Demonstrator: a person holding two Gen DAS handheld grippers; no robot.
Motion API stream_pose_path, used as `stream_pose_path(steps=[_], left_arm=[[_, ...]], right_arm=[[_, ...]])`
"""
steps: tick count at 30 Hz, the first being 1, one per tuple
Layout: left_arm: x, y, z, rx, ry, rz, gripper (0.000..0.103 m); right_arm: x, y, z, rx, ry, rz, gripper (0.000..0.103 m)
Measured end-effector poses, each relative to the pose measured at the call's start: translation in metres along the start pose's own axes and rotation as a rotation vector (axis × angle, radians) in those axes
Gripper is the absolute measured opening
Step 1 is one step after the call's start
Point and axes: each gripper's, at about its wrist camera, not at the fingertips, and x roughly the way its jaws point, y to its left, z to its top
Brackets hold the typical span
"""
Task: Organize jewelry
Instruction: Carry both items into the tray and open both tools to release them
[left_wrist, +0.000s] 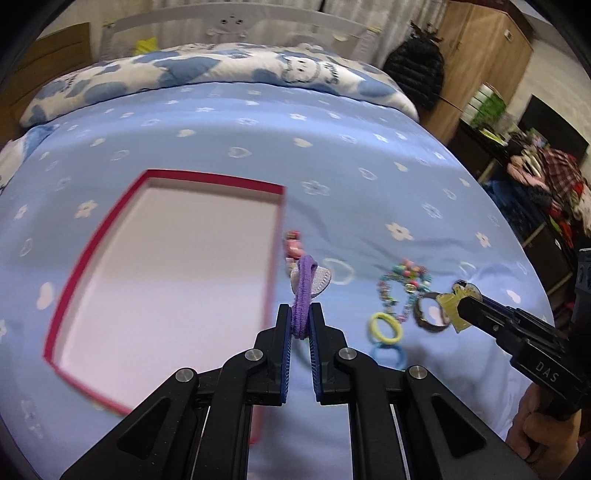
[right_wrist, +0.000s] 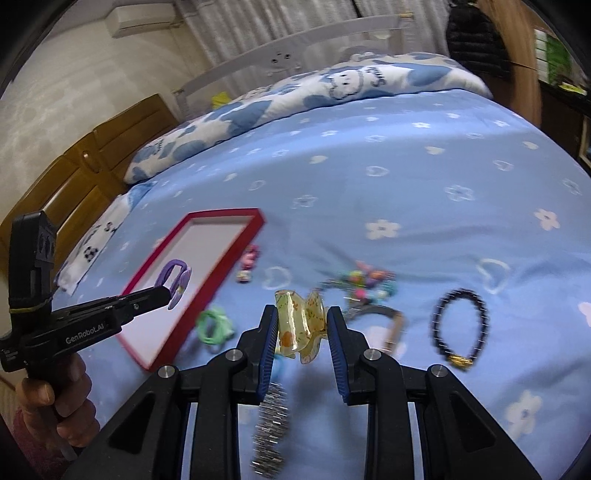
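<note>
A: How will the purple hair tie (left_wrist: 303, 295) handle? It sits centre-low in the left wrist view, just right of the red-rimmed box (left_wrist: 92, 236).

B: Light, soft and stretchy, I judge; the left gripper (left_wrist: 302, 325) has its jaws closed on the lower loop, so the upper loop stands free with a pale bow behind; a hold on the doubled cord looks safest.

A: And the right gripper (right_wrist: 302, 328)?

B: Its jaws clamp a translucent yellow claw clip (right_wrist: 301, 325), lower middle of the right wrist view; stiff, glossy, likely slippery and brittle; hold it across the body.

A: Any writing?

B: "GenRobot.AI" on the left gripper's body at lower left; "DAS" on the right one, lower right of the left view.
</note>
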Motion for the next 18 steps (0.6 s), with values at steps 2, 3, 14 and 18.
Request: stream_pose_path(steps=[2,3,14,18], left_arm=[[-0.009,0.014,-0.003,-0.021,-0.009,0.026,0.008],[-0.012,0.020,-0.003,-0.033,-0.012,0.035,0.008],[-0.013,0.065,0.016,-0.088,-0.024,0.117,0.008],[0.006,0.080,0.031,-0.101,-0.013,0.136,0.008]], right_arm=[[0.006,0.014,0.004,-0.015,0.003,0.030,0.027],[0.010,0.021,0.006,-0.025,0.005,0.043,0.027],[0.069,0.095,0.031,-0.111,0.042,0.153,0.027],[0.097,0.112,0.042,-0.126,0.057,0.168,0.027]])
